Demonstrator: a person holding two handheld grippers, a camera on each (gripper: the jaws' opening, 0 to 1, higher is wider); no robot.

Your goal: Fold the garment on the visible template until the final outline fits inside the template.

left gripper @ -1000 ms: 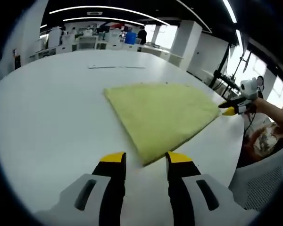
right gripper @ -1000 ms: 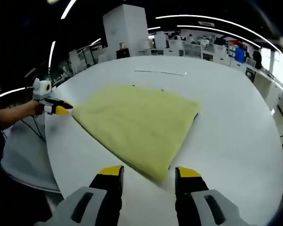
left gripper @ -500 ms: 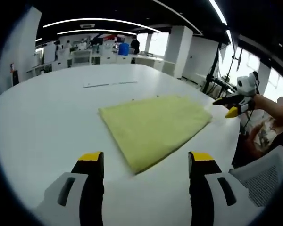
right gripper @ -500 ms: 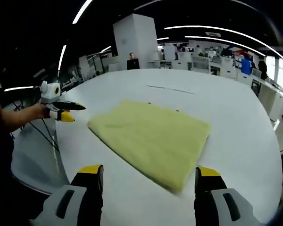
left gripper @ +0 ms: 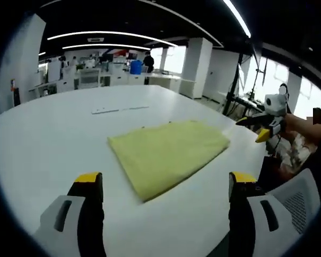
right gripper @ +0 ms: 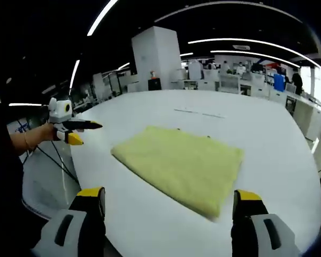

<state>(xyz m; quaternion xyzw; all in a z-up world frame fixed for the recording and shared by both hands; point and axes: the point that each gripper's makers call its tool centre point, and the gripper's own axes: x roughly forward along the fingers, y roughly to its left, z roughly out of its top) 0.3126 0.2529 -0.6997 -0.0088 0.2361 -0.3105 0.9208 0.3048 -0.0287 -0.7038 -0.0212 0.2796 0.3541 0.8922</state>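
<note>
A folded yellow garment (left gripper: 168,153) lies flat on a round white worktop (left gripper: 48,139), with bare surface on every side. The left gripper (left gripper: 166,184) is spread wide, the garment's near corner at its 12 o'clock. The right gripper (right gripper: 171,198), also spread and empty, faces the garment's near edge.

Folded yellow garment (left gripper: 168,156) flat on table (left gripper: 53,139)

Both tongs, left (left gripper: 166,184) and right (right gripper: 171,197), wide apart (nothing gripped), raised.
</note>
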